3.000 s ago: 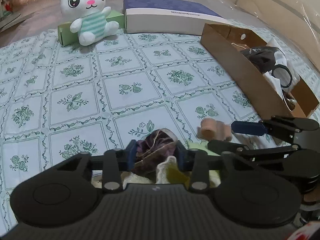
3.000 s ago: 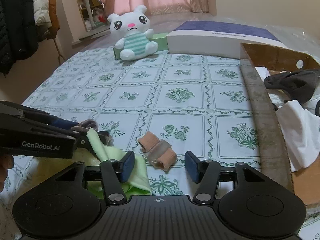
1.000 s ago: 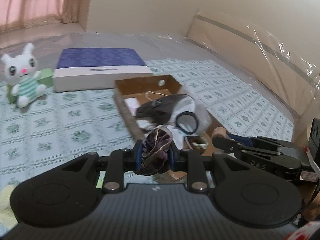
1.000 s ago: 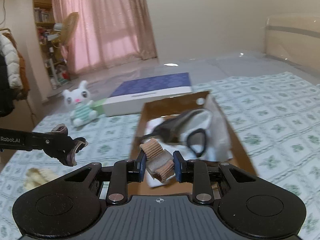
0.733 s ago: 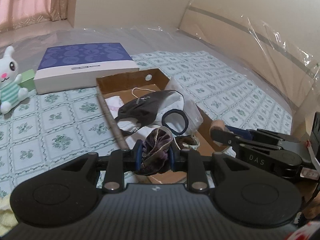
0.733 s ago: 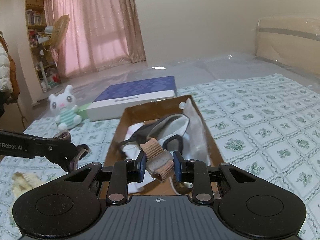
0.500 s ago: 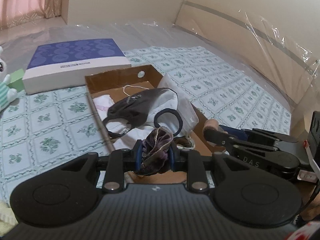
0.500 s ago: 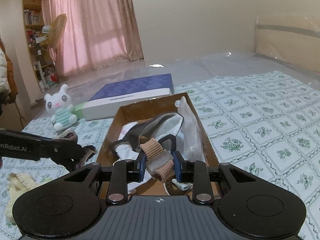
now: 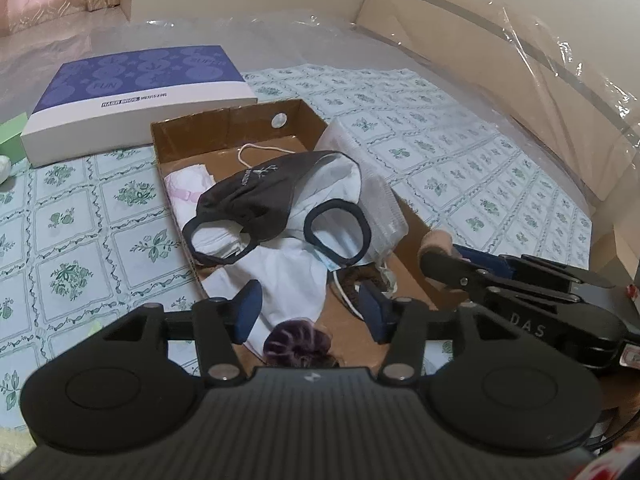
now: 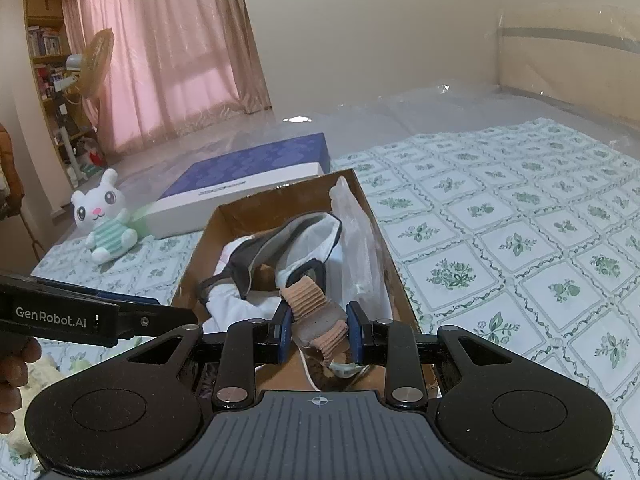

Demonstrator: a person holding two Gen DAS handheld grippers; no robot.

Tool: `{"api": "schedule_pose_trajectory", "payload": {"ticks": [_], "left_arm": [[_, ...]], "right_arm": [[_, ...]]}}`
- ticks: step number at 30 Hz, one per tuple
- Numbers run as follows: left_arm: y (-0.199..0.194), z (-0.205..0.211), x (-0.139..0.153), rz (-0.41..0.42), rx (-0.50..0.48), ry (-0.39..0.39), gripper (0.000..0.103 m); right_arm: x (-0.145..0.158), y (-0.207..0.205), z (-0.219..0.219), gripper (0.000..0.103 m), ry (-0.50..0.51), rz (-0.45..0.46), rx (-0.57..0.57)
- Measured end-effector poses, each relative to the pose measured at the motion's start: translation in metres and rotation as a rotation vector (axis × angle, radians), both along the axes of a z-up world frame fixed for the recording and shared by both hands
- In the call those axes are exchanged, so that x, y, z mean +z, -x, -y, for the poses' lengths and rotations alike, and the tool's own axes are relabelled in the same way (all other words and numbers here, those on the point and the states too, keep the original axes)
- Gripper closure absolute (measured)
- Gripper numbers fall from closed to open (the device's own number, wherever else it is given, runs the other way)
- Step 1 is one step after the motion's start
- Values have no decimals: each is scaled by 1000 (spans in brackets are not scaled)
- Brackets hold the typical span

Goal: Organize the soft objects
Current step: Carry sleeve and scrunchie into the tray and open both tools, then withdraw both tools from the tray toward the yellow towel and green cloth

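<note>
A shallow cardboard box [image 9: 224, 120] lies on the patterned bedspread and holds a dark face mask [image 9: 256, 196], white cloths and a clear bag. My left gripper [image 9: 310, 312] is open above the box's near end. A purple scrunchie [image 9: 298, 342] lies below it on the box floor, free of the fingers. My right gripper [image 10: 318, 330] is shut on a beige and grey sock [image 10: 316, 314] and holds it over the near end of the box [image 10: 192, 264]. The right gripper also shows in the left wrist view [image 9: 442, 258].
A flat purple and white box [image 9: 136, 88] lies behind the cardboard box. A white plush bunny [image 10: 106, 220] sits at the left on a green block. A yellow cloth [image 10: 36, 370] lies at the near left. A headboard wrapped in plastic [image 9: 500, 52] runs along the right.
My left gripper has opened and the purple scrunchie has dropped from it into the box. Both grippers have come in over the box. The right gripper still holds the sock.
</note>
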State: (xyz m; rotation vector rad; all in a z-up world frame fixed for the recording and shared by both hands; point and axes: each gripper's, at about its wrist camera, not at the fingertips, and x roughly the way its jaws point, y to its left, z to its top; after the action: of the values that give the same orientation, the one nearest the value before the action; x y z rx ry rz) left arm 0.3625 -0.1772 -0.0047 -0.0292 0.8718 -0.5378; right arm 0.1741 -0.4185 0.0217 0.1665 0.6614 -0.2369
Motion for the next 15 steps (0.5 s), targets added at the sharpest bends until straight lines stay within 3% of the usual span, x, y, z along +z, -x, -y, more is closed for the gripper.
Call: {"api": "schedule_pose_trajectory", "payload": {"ticks": [8,10,12,15], "left_arm": [[-3,-8,-2,-16,20,-3,53],[-3,-9,-2,-16,22,-3,53],[-3,-10,-1,-14,23,-2,53],[-2,-12,-1,-12,26,-1,52]], "right_arm": [[-5,-5,-3,72,-23,-10,8],[-5,-8,-3,50,-34,-3,7],[-3,-9,-2,40,-49,10,-8],[2,-6,2,39,-78,57,-16]]}}
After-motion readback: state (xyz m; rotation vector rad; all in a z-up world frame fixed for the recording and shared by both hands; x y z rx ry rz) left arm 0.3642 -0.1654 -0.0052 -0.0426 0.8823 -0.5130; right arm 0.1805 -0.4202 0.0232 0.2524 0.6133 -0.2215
